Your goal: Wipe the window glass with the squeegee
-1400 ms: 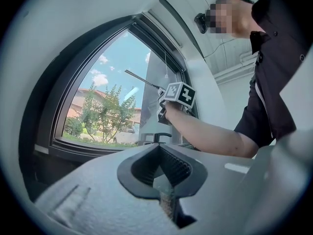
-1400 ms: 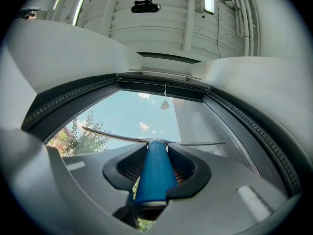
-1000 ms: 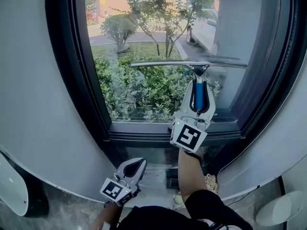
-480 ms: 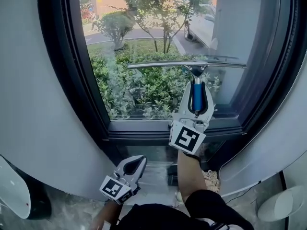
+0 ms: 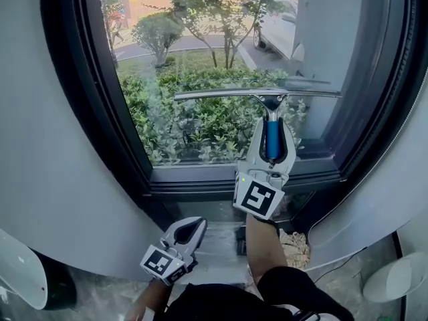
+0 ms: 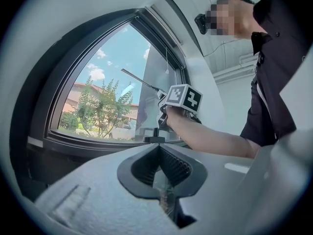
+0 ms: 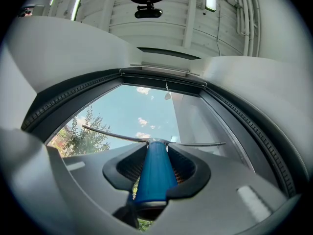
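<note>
My right claw [image 5: 272, 134] is clamped on the blue handle of the squeegee [image 5: 257, 93]. It holds the handle upright, with the long blade level across the lower part of the window glass [image 5: 194, 59], above the dark sill [image 5: 200, 179]. My left claw [image 5: 190, 229] hangs low beneath the sill, its jaws closed together on nothing.

A crumpled cloth [image 5: 292, 241] (pale, bunched) lies on the grey floor [image 5: 100, 291].

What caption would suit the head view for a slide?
Right gripper holds a blue-handled squeegee at the window glass; left gripper hangs shut below.
</note>
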`<action>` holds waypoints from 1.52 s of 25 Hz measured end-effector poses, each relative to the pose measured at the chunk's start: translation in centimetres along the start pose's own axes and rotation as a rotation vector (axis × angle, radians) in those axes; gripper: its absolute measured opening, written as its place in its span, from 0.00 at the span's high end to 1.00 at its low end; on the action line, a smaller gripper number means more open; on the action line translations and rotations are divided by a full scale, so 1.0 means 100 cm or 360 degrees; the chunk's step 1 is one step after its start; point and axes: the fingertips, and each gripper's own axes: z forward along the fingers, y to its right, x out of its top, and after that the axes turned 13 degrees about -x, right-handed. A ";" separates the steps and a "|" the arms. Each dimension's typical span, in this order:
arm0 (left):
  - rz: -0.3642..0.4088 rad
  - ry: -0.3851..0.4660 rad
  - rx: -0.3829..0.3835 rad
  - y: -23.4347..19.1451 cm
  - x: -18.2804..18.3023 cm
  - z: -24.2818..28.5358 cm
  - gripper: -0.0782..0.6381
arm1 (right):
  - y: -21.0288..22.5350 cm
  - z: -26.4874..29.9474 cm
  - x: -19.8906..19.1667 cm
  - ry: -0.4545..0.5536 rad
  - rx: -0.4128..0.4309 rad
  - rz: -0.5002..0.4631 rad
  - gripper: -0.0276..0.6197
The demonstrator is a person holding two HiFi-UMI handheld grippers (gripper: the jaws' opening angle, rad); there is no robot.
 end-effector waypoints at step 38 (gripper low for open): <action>-0.0109 -0.0041 -0.0064 0.007 -0.022 0.000 0.89 | 0.014 -0.047 -0.046 -0.0206 -0.0026 -0.0037 0.75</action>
